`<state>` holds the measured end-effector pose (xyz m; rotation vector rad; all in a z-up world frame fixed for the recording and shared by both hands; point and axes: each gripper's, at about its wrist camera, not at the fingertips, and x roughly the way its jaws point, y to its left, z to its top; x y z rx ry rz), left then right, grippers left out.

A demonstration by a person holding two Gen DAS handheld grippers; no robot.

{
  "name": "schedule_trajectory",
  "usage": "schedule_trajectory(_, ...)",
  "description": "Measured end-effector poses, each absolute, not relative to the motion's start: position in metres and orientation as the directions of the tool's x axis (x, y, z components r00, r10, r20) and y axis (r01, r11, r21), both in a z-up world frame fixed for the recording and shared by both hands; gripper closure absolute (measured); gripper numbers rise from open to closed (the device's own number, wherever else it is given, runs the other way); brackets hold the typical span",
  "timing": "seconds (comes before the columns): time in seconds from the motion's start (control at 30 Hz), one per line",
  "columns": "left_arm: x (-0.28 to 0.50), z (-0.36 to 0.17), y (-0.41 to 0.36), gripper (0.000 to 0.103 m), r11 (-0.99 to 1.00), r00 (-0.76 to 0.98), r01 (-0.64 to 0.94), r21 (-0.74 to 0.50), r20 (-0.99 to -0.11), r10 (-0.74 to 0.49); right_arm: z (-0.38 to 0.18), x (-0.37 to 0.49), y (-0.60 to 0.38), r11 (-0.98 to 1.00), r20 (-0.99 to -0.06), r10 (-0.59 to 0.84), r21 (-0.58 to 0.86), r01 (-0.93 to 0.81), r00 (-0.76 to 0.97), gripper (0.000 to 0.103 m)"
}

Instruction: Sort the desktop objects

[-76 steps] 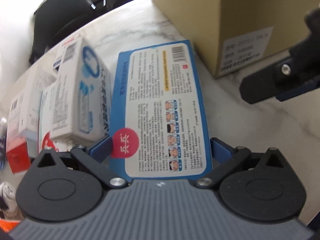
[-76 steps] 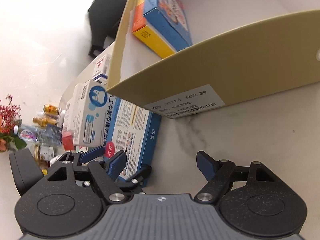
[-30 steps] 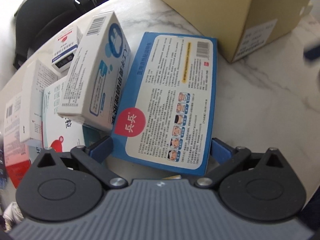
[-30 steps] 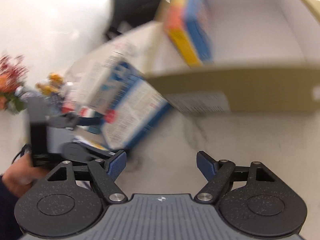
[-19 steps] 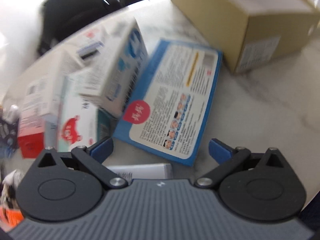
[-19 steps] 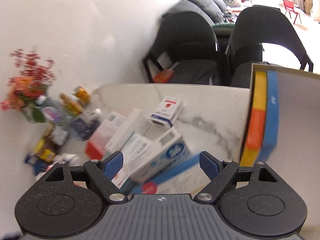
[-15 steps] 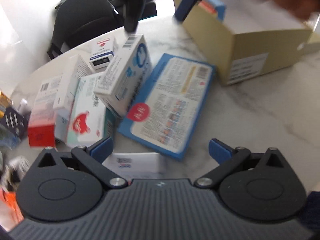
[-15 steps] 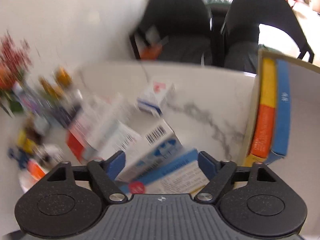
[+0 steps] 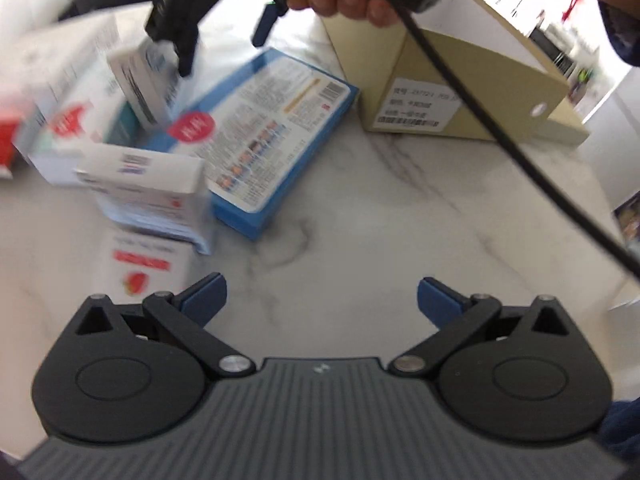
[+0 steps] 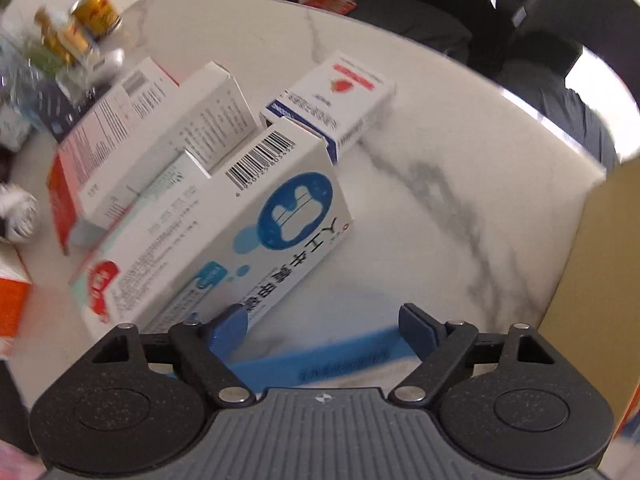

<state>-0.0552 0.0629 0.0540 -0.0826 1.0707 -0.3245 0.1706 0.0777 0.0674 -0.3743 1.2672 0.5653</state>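
where boxes (image 10: 224, 208) crowd, marble tabletop (image 9: 360, 216) meets chairs (image 10: 404, 16).

A white box with a blue tooth emblem (image 10: 256, 236) at 10 o'clock in the right wrist view carries a barcode and large blue Chinese characters, the digits too blurred to read. At 12 o'clock, a white box with a strawberry picture (image 10: 340, 96) bears a red band of unreadable print. In the left wrist view, the cardboard box's white label (image 9: 416, 108) and the flat blue box's back panel (image 9: 264, 128) hold barcodes and fine text, all illegible.
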Motion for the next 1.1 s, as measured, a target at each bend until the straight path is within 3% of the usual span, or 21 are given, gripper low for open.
schedule_trajectory(0.33, -0.048, 0.044, 0.081, 0.000, 0.964, 0.464, 0.173, -0.202, -0.847, -0.261, 0.046, 0.165, 0.059, 0.832, -0.972, 0.225, 0.153, -0.533, 0.073, 0.010)
schedule_trajectory(0.53, -0.060, 0.047, 0.089, 0.000, 0.964, 0.458, 0.172, -0.204, -0.850, -0.261, 0.045, 0.126, 0.063, 0.806, -0.982, 0.173, 0.099, -0.583, 0.072, 0.010)
schedule_trajectory(0.97, -0.077, 0.062, 0.078, 0.000, 0.936, 0.455, 0.281, -0.212, -0.829, -0.325, 0.054, 0.058, 0.022, 0.665, -0.957, 0.268, 0.268, -0.697, -0.113, 0.011)
schedule_trajectory(1.1, -0.075, 0.059, 0.076, 0.000, 0.931, 0.445, 0.304, -0.200, -0.835, -0.324, 0.081, 0.041, 0.010, 0.601, -0.941, 0.328, 0.276, -0.750, -0.083, 0.014)
